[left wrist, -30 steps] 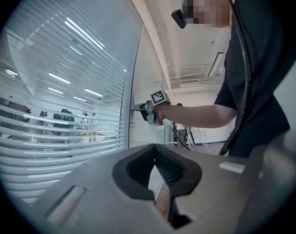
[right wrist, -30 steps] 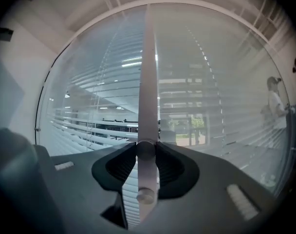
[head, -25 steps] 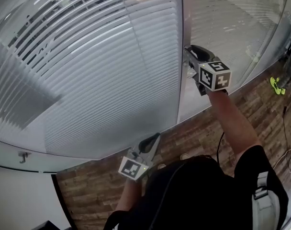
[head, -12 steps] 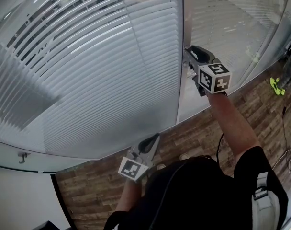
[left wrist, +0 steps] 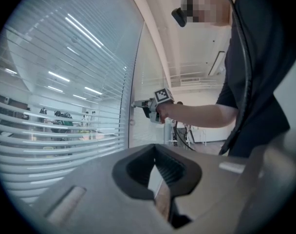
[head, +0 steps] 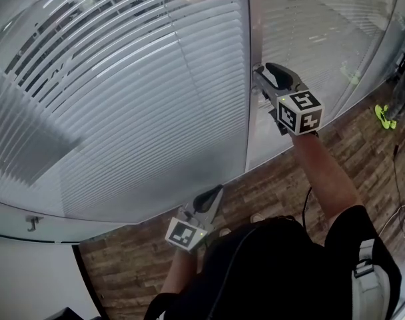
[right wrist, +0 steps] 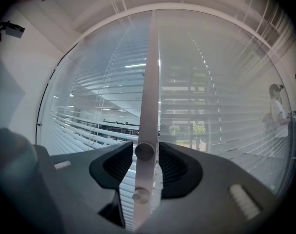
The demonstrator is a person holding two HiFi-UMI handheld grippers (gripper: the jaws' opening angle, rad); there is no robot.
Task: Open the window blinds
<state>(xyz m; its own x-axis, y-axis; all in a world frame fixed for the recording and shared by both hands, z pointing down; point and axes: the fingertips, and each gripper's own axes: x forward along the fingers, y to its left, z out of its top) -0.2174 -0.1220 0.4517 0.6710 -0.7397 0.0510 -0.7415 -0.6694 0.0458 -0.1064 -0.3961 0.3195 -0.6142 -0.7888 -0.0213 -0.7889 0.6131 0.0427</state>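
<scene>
Straddling a small round metal knob (right wrist: pixel 144 151) on the grey vertical window post (right wrist: pixel 150 72), the right gripper (head: pixel 261 82) has just been opening, its pads seemingly clear of the knob. White slatted window blinds (head: pixel 142 92) hang behind glass on both sides. The left gripper (head: pixel 212 197) hangs low, slightly parted and empty.

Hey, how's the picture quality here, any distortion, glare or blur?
Head view: straight blinds bow into curves, with glare streaks across them. Left gripper view: fisheye, dark corners, the left gripper soft up close. Right gripper view: same dark corners, frame straight at centre.
</scene>
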